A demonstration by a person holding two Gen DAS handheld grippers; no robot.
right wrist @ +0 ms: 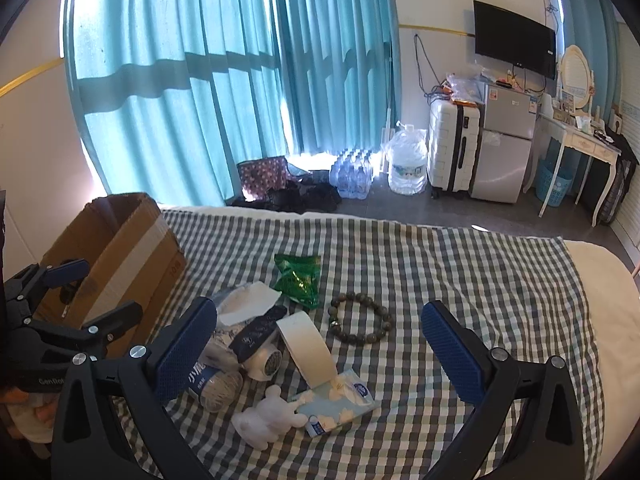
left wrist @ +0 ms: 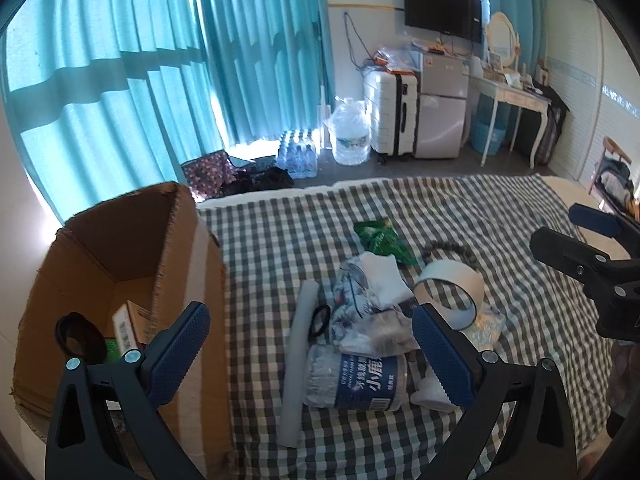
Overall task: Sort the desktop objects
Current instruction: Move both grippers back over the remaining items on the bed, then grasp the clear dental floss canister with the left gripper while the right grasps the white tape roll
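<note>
On the checked bedsheet (left wrist: 460, 216), both grippers hang empty over a heap of clutter beside the box.

Left wrist view: the left gripper (left wrist: 310, 354) has its jaws spread wide with nothing between them, parked right by the open brown cardboard box (left wrist: 132, 248), which I'd guess is the drop spot since it already holds a few bits. Just ahead lie a grey foam tube (left wrist: 298, 364) and a crushed clear plastic bottle with a blue label (left wrist: 358, 380). Right wrist view: the right gripper (right wrist: 318, 354) is also wide open and holding nothing, above a white tape roll (right wrist: 306, 350), a brown bead bracelet (right wrist: 360, 318), a blue tissue pack (right wrist: 340, 398) and a green foil packet (right wrist: 300, 278), all within easy reach, probably next up.
</note>
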